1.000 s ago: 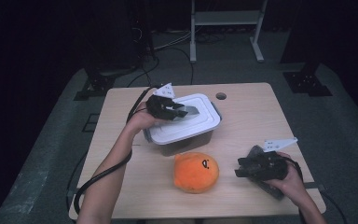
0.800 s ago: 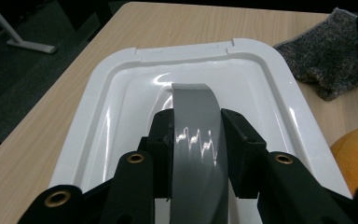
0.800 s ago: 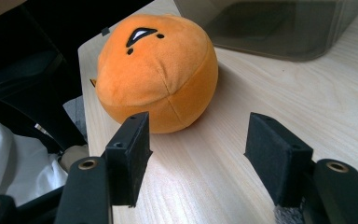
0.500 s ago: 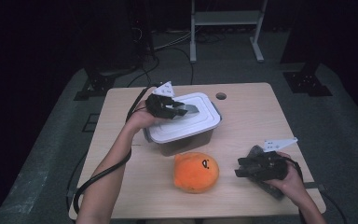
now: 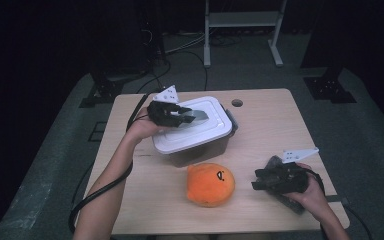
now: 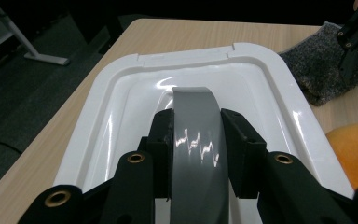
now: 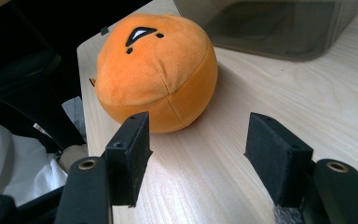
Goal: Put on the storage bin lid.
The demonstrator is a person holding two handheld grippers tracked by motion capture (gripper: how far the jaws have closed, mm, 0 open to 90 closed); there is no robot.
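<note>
**White lid, grey handle, on the smoky box**

Here's the lid (image 5: 200, 131): white plastic, rounded corners, a raised rim around a sunken glossy centre, lying tilted on top of a translucent grey box (image 5: 207, 150). Its near-left side sits a touch higher than the far-right, so it looks not quite seated. A grey arched handle (image 6: 196, 140) rises from the middle of the lid, smooth and shiny, catching a zigzag glint of light in the left gripper view. The box stands on the wooden table, towards the far edge and slightly left of centre, turned at an angle to the table's edges. A dark latch shows on the box's right end.
</note>
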